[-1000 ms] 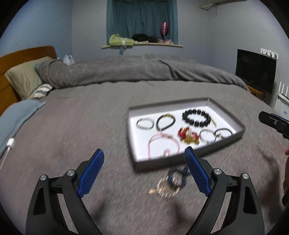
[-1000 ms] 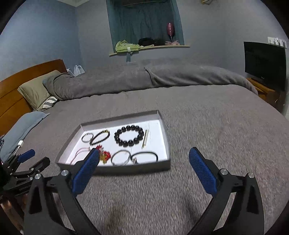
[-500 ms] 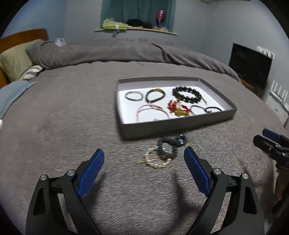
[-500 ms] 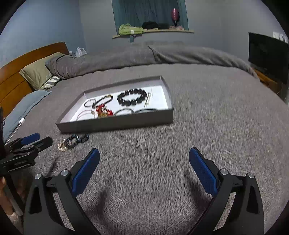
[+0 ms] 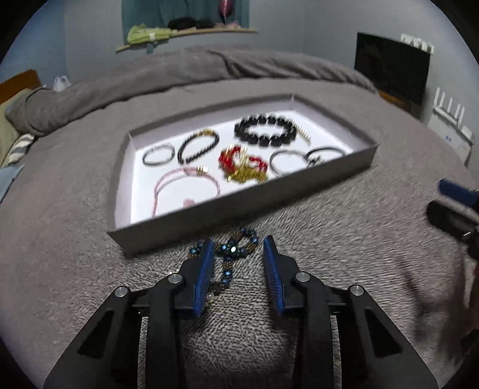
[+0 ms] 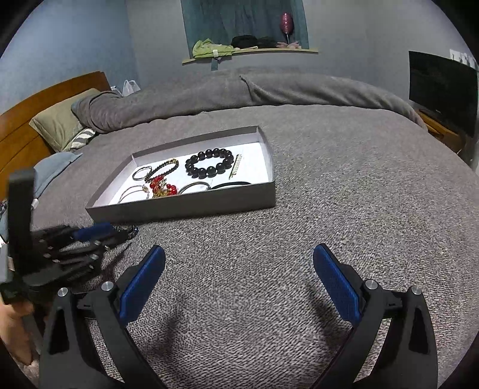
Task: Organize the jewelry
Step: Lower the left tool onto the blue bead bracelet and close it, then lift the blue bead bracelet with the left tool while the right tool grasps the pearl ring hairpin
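Grey bedspread (image 5: 344,239) | blue-and-gold beaded bracelet (image 5: 230,251) between left gripper (image 5: 238,248) jaws, half-closed | right gripper (image 6: 239,258) jaws wide

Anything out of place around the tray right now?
Yes: one blue beaded bracelet lies on the grey blanket just outside the tray's near wall, tangled with a gold piece, while the other jewelry sits inside. The left hand-held gripper straddles it, jaws partly closed, not yet gripping.

Grey-blue walls, a teal-curtained window (image 6: 244,21), a wooden headboard (image 6: 45,98), and a dark television (image 6: 441,89).
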Available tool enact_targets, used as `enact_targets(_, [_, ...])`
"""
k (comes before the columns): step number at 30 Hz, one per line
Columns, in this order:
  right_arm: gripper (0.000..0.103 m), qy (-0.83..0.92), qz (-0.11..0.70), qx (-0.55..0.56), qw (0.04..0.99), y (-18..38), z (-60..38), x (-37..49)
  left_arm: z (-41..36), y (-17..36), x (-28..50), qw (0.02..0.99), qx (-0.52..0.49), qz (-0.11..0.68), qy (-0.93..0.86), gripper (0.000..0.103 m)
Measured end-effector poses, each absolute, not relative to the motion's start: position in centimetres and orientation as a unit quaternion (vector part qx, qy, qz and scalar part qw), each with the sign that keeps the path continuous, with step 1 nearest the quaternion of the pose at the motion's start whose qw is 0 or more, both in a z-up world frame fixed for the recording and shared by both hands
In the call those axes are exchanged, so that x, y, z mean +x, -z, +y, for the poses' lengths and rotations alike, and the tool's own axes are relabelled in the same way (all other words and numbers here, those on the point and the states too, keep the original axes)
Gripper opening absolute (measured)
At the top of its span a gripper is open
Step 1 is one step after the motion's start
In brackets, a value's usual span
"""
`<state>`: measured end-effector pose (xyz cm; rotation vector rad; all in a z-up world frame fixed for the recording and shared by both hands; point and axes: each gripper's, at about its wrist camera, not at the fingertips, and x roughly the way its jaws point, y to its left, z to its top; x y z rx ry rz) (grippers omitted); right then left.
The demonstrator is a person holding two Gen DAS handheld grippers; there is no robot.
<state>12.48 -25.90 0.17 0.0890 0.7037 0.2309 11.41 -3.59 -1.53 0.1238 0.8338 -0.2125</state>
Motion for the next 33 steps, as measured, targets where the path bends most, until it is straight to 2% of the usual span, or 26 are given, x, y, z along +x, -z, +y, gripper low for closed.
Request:
enact_targets(3, [0.098,-0.115,0.346,0.045,0.93,-0.1,-26.0,12.6,-3.5,2.2,12.0,0.899,0.057,0.42,0.105,0.033])
enact_targets(6, [0.098,-0.118,0.349,0.044,0.929,0.1,-25.8,12.6,-3.2,2.2,12.1,0.899,0.048,0.422,0.11,0.021])
enact_targets(8, [0.098,-0.119,0.349,0.045,0.928,0.1,-25.8,12.7,-3.2,2.0,11.9,0.901,0.049,0.417,0.112,0.017])
enact_targets(10, [0.098,-0.119,0.349,0.045,0.929,0.0,-25.8,12.6,-3.4,1.7,11.5,0.904,0.053,0.409,0.116,0.008])
enact_targets(27, [0.097,-0.159,0.358,0.034,0.919,0.5,-23.4,12.2,-2.0,-3.9,8.3,0.933,0.031,0.329,0.142,0.008])
enact_targets(30, [0.091,-0.178,0.366,0.03,0.913,0.7,-21.8,12.4,-1.3,-4.7,7.9,0.936,0.031,0.323,0.14,0.008])
enact_targets(32, [0.08,-0.192,0.375,0.028,0.906,0.8,-20.4,12.7,-0.7,-4.9,7.8,0.937,0.032,0.322,0.132,0.008])
enact_targets(33, [0.078,-0.203,0.38,0.029,0.902,0.9,-19.6,12.8,-0.3,-5.0,7.7,0.938,0.031,0.321,0.13,0.008])
